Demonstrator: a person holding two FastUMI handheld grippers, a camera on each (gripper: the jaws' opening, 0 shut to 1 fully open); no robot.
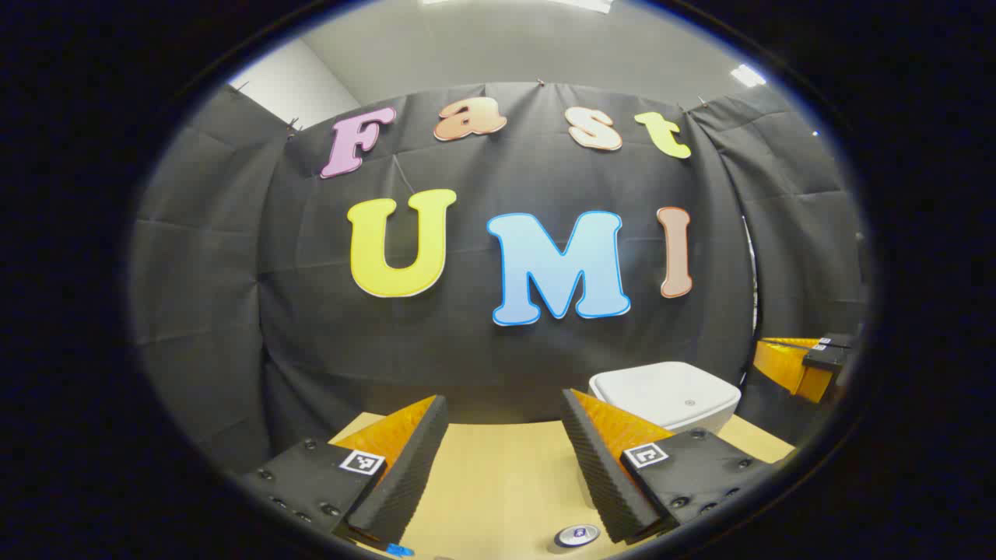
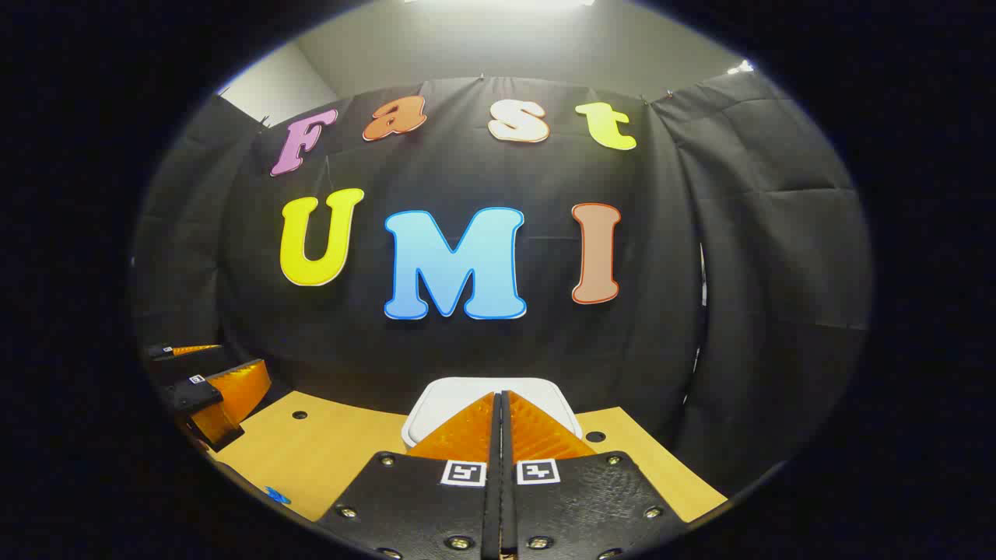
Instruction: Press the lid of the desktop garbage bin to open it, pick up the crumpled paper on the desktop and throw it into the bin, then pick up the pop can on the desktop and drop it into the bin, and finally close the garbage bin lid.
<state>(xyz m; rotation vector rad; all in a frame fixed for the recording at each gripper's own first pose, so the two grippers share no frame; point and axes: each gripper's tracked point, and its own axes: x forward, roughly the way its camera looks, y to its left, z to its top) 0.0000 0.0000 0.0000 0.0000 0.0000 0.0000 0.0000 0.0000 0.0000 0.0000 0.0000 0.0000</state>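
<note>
Desktop garbage bin, white, lid down, standing at the far edge of the counter against the booth wall. In the right gripper view it lies directly ahead of the right hand-held gripper, whose fingers are pressed together on nothing, tips pointed at the lid; whether they touch it cannot be told. In the left gripper view the bin sits right of centre, beyond the left hand-held gripper, fingers wide apart and empty. The pop can stands upright on the counter just below that gripper's right finger.

Risks, as judged: a press off the lid's latch point would leave the lid shut; a push with forward lean could slide the light bin toward the wall. A careless descent of the left gripper could topple the can.
</note>
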